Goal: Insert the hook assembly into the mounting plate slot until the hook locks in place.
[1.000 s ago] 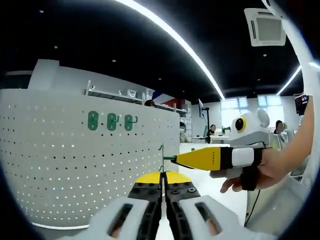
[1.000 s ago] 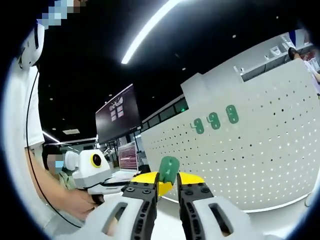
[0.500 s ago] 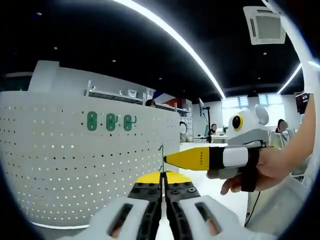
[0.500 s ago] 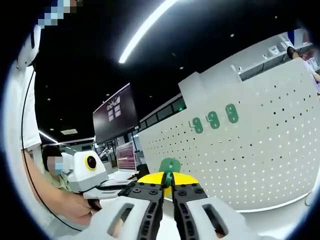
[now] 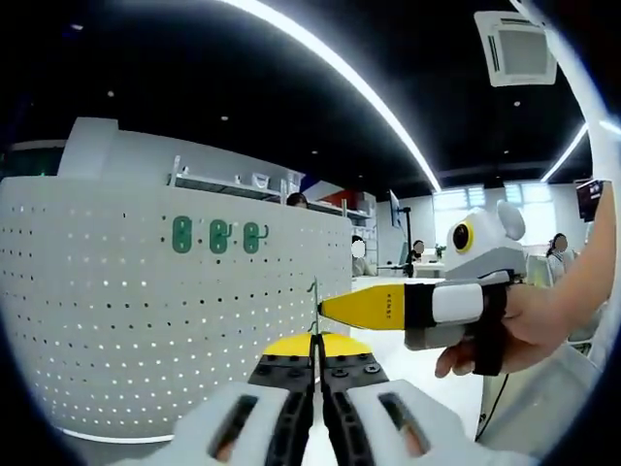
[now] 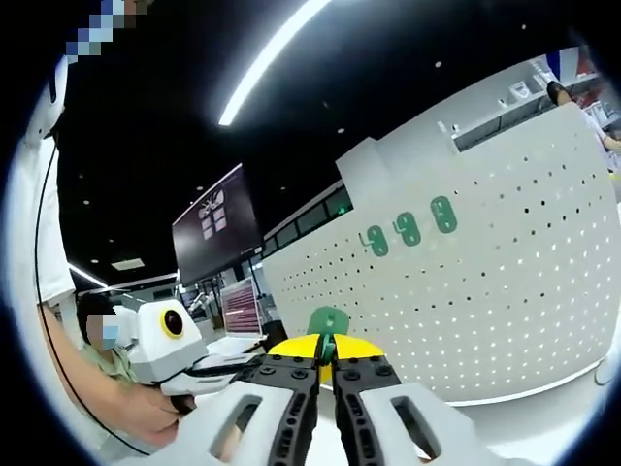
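1. Hook assembly: a thin metal wire hook stands upright out of the tips of the left gripper, whose black fingers are pressed together on its lower end.
2. Green plastic mounting plate, a small rounded tab, rises above the tips of the right gripper; its black fingers are closed on the plate's lower edge.
3. In the left gripper view the right gripper's yellow, pointed nose comes in from the right, its tip just beside the wire hook; whether they touch cannot be told.
4. A person's hand holds that gripper at the right.
5. Far behind stands a curved white perforated panel carrying three green plates in a row.
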Tool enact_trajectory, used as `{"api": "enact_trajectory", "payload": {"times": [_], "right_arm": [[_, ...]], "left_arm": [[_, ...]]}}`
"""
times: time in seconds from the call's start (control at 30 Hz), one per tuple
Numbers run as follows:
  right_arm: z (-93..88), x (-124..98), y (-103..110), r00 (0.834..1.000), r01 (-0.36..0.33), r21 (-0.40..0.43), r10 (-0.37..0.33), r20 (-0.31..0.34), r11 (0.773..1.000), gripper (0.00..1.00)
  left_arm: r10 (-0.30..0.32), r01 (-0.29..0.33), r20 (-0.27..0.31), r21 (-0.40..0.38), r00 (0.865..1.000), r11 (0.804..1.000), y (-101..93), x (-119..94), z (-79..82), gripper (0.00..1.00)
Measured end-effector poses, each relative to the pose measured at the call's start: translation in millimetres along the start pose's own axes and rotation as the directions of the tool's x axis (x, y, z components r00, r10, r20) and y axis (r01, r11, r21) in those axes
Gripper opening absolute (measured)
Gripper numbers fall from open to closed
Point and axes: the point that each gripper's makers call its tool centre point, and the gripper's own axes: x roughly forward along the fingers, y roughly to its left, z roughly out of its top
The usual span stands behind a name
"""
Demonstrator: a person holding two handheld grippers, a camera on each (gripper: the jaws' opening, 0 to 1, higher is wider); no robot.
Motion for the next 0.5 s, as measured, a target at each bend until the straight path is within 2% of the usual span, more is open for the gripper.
{"api": "enact_trajectory", "payload": {"times": [0.5], "right_arm": [[-0.1, 0.0, 4.3, 1.000, -0.004, -0.067, 0.003, -0.012, 0.998, 0.00]], "left_arm": [[0.006, -0.006, -0.009, 0.021, 1.000, 1.000, 0.3, 0.5, 1.5, 0.02]]}}
